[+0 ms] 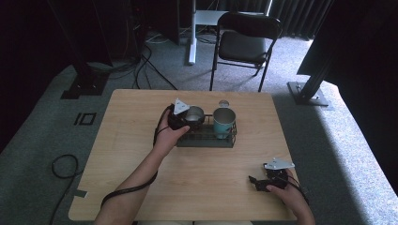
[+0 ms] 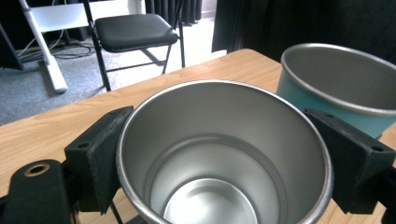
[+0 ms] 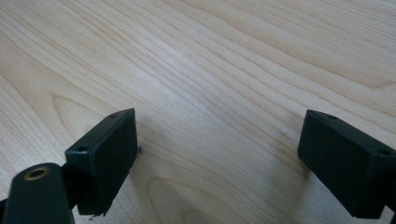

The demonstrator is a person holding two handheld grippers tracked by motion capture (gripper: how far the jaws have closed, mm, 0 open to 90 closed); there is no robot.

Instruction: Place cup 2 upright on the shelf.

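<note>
From above, my left gripper point(image 1: 184, 118) clamps a shiny steel cup point(image 1: 195, 114) over the dark wire rack point(image 1: 205, 138) near the table's point(image 1: 141, 154) far edge, just beside a teal steel cup point(image 1: 224, 122). My right gripper point(image 1: 268, 180) rests by the near right corner. In the left gripper view, both pads point(image 2: 100, 154) press the cup's wall point(image 2: 219, 154); its rim could knock the teal cup point(image 2: 336, 88) and tip it. In the right gripper view, my jaws stand wide open over bare wood point(image 3: 210, 70).
</note>
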